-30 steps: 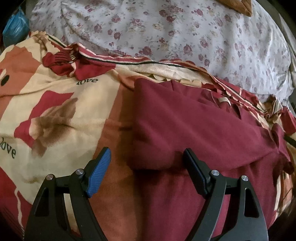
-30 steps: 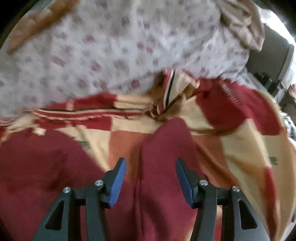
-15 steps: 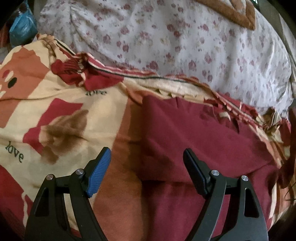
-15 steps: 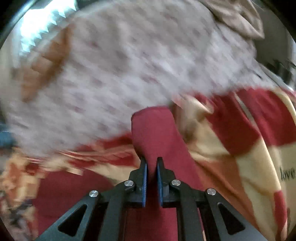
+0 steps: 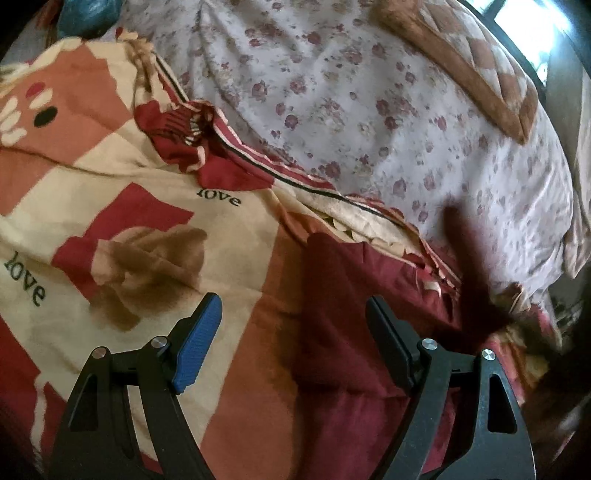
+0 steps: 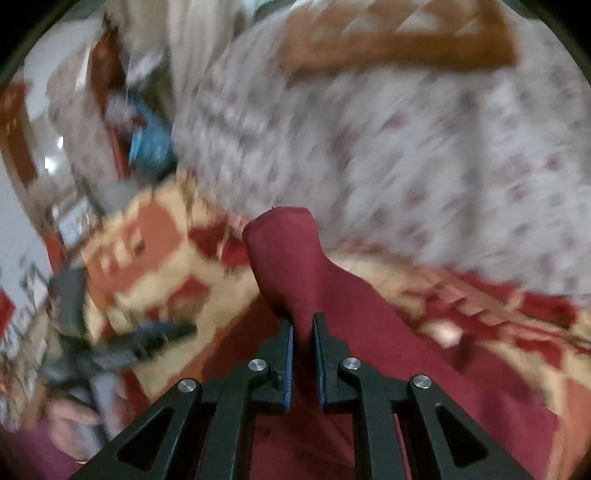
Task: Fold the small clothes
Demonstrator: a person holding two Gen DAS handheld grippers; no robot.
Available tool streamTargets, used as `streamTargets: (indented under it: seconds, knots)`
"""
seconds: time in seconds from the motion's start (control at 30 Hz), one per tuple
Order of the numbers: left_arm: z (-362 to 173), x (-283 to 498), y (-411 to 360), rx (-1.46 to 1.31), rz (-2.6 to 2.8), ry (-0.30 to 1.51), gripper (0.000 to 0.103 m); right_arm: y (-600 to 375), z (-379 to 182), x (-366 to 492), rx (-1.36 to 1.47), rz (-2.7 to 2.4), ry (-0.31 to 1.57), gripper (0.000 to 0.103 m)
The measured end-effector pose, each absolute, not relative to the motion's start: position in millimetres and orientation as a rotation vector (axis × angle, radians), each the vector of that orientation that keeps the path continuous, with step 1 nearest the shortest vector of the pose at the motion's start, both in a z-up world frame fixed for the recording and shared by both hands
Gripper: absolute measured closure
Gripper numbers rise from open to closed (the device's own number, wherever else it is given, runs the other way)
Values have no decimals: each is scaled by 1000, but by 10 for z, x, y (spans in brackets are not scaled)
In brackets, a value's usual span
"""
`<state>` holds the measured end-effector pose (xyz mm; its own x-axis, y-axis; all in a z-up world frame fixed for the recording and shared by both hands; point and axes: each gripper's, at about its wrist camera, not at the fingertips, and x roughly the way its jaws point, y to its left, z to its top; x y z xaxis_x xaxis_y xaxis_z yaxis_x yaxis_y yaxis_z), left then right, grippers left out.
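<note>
A dark red garment (image 5: 354, 295) lies partly folded on a patterned bedspread (image 5: 110, 206). My left gripper (image 5: 291, 332) is open above the garment's left edge and holds nothing. My right gripper (image 6: 303, 332) is shut on a sleeve of the dark red garment (image 6: 288, 258), which stands up between the fingers. The lifted sleeve also shows as a dark blurred strip in the left wrist view (image 5: 469, 258). The left gripper appears blurred at the left of the right wrist view (image 6: 110, 347).
A floral white quilt (image 5: 369, 110) lies bunched beyond the bedspread. A brown and cream cushion (image 5: 476, 62) rests on it at the far right. A blue bag (image 5: 85, 14) sits at the far left corner.
My right gripper closed on the sleeve and has lifted and swung it to the left. The left gripper stayed open and drew back a little from the garment.
</note>
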<state>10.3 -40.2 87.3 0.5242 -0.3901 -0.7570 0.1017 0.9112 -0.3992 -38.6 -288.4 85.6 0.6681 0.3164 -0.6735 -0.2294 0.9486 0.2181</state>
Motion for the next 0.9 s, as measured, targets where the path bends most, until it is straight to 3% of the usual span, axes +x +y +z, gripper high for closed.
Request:
streamTargets:
  seconds: [0.13,0.2,0.27,0.37,0.43,0.57,0.63,0.67,0.7,0.77,0.9]
  knots:
    - [821,153,-447,-354,-341,1018,22,-2582,123,-277,114,338,987,84]
    - [831,137,-510,-333,-355,1013,22,-2663,205,-459,110,343,945,78]
    - [840,118,-580,-311,-377,1002,22,-2903,444,-655,114,337,901,52]
    - [823,129,-792,-243,-409,981,22,-3420,816,-1057,140,237,797,33]
    - [774,189,-980,-183,-428,988,22,-3762,970,-1261,171,154,757,28]
    - [629,315,-1235,-73,-434,1021,23,-4470,1022,-1682,228,-16,767,27]
    - [507,362,-1362,-14,-446,1059,39,-4698,954,-1820,253,-77,786,27]
    - [486,361,-1388,15,-433,1059,58,-4848,877,-1899,273,-105,809,27]
    - [500,335,-1409,45,-422,1041,70,-4897,833,-1917,279,-117,815,27]
    - [615,281,-1360,18,-449,1007,80,-5025,683,-1904,297,-162,835,27]
    - [884,212,-1169,-63,-493,948,83,-5150,523,-1776,403,-151,828,27]
